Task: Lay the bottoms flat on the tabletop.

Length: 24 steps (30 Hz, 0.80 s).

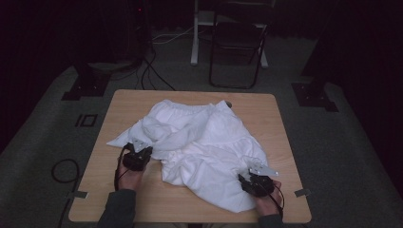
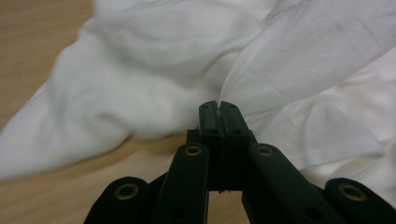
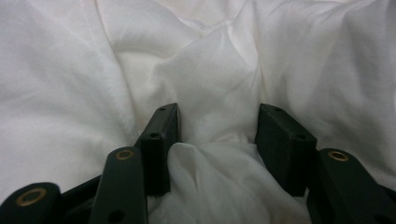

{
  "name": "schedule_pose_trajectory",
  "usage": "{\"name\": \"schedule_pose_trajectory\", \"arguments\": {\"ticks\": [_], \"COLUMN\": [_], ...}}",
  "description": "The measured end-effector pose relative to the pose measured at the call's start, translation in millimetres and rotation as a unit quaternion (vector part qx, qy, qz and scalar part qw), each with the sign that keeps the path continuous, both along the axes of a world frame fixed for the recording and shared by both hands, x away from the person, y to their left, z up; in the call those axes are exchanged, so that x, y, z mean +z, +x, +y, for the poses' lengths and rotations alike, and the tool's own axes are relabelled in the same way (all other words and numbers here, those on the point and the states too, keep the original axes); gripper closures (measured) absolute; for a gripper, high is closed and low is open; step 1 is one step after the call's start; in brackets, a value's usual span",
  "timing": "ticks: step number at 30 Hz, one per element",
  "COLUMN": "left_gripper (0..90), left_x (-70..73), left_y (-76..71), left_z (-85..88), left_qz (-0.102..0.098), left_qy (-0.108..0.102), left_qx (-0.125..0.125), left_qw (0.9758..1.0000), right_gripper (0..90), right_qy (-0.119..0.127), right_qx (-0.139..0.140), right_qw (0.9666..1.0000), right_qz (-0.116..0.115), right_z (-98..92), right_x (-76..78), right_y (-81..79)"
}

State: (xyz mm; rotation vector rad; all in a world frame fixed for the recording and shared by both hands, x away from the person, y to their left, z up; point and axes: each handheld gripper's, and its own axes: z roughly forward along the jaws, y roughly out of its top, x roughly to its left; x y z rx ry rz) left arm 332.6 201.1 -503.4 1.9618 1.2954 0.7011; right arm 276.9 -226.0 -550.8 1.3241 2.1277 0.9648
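My left gripper (image 2: 219,106) is clamped tight on a thin edge of the white garment (image 1: 204,147) — jaws pressed together, the fabric fanning up and away from the tips. My right gripper (image 3: 217,135) has its jaws well apart with a bunched fold of the same cloth between them; can't tell if the pads press on it. Garment lies crumpled across the middle of the wooden table (image 1: 142,194), with my two grippers at its near corners
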Motion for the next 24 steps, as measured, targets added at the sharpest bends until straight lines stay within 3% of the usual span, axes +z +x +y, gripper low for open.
{"name": "schedule_pose_trajectory", "arguments": {"ticks": [1,5,9,15,18,21,24], "left_gripper": [89.7,89.7,89.8,89.7,88.0,75.0,65.2], "left_x": [-1.9,-5.0,-7.8,-10.6,-11.5,-9.3,1.8], "left_y": [-7.0,-23.3,-40.1,-61.5,-66.1,-66.3,-58.3], "left_z": [13.3,39.6,66.6,97.5,96.4,90.5,71.8], "left_qz": [-0.003,-0.005,-0.004,0.000,0.002,-0.006,-0.020], "left_qy": [-0.004,-0.012,-0.027,-0.027,-0.022,-0.024,-0.017], "left_qx": [0.013,0.045,0.080,0.117,0.103,0.082,0.055], "left_qw": [0.9999,0.9989,0.9965,0.9928,0.9944,0.9963,0.9981], "right_gripper": [49.0,49.0,49.0,49.0,49.0,49.0,49.0], "right_qy": [0.000,0.000,0.001,0.001,0.000,0.000,0.000], "right_qx": [0.000,0.000,0.001,0.001,0.001,0.001,0.001], "right_qw": [1.0000,1.0000,1.0000,1.0000,1.0000,1.0000,1.0000], "right_qz": [0.000,0.000,0.000,0.001,0.000,0.000,-0.001], "right_z": [0.0,-0.1,-0.3,-0.3,-0.1,0.0,0.0], "right_x": [0.0,0.0,0.1,0.1,0.1,0.0,0.0], "right_y": [0.0,0.1,0.2,0.3,0.4,0.5,0.4]}}
